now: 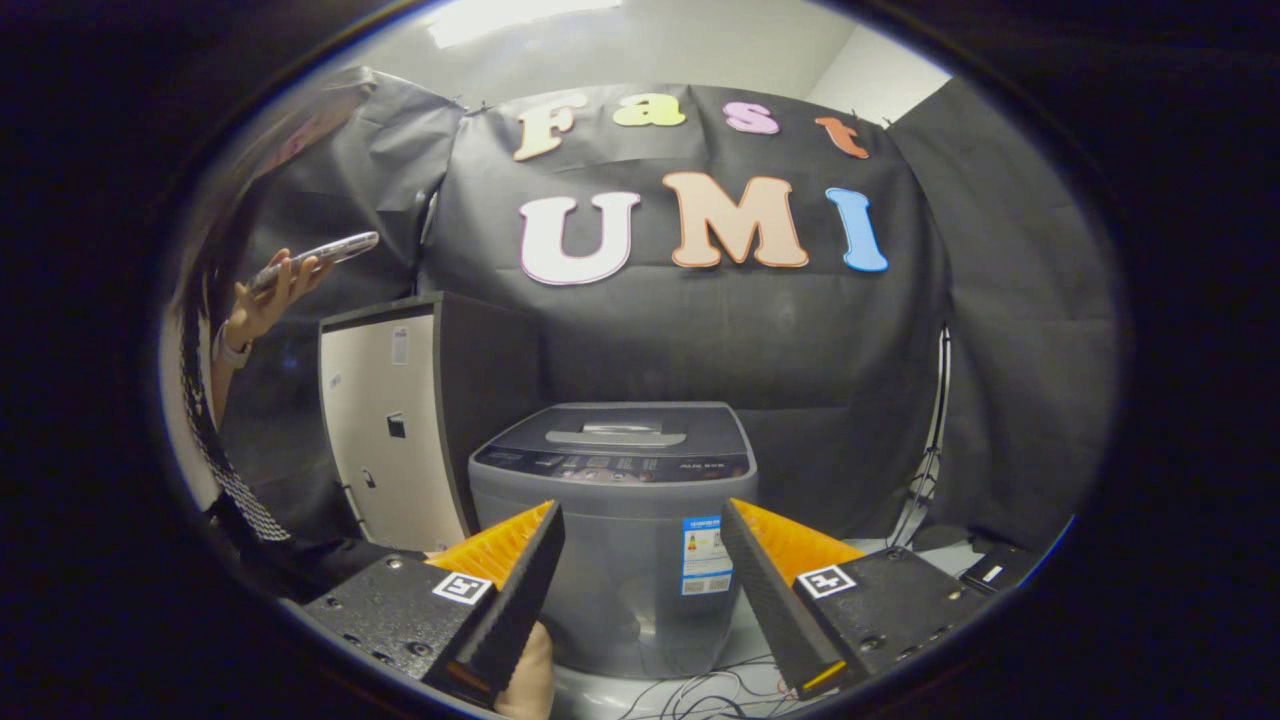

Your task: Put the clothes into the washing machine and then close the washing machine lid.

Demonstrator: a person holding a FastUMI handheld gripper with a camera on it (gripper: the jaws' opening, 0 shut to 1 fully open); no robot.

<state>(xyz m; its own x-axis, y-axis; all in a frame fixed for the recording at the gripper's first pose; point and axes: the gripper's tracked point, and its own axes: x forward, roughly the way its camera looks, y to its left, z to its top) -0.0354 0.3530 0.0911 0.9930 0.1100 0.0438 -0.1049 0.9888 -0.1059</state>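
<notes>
Booth floor (760,640) partly hidden, washing machine (612,530) lid seemingly closed, tool (640,535) open.

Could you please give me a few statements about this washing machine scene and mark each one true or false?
1. The lid of the washing machine is shut. True.
2. The gripper has its jaws clamped on a piece of clothing. False: the jaws stand apart with nothing between them, and the machine shows beyond them.
3. A person's hand beside the machine holds up a phone. True.
4. The white cabinet stands on top of the washing machine. False: it stands beside and behind the machine.
5. Cables lie on the floor by the machine's base. True.
</notes>
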